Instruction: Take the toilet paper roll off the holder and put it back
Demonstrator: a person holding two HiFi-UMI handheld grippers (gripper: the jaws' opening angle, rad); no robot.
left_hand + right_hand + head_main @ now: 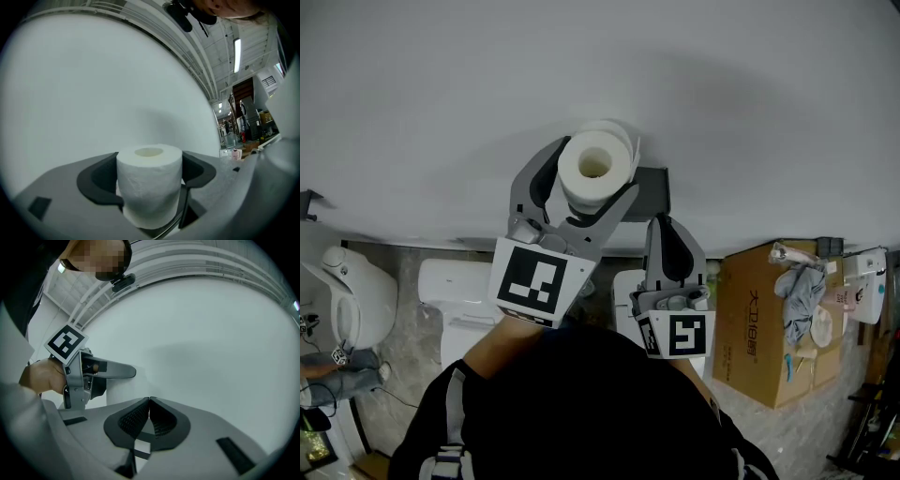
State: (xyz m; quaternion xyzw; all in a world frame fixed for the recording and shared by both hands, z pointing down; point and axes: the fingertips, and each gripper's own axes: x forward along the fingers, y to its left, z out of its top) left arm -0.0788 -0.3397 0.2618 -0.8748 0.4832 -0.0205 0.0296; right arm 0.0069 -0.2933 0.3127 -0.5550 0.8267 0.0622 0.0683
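Observation:
A white toilet paper roll is held up against the white wall, with my left gripper shut on its sides. In the left gripper view the roll stands upright between the two dark pads, which press on it. The dark grey holder is on the wall just right of the roll; its bar is hidden. My right gripper hangs below the holder, empty, and its jaws meet tip to tip. The right gripper view also catches the left gripper and the roll at left.
Below the wall a white toilet stands at the left and a white cistern beside it. A cardboard box with a crumpled cloth on top sits at the right.

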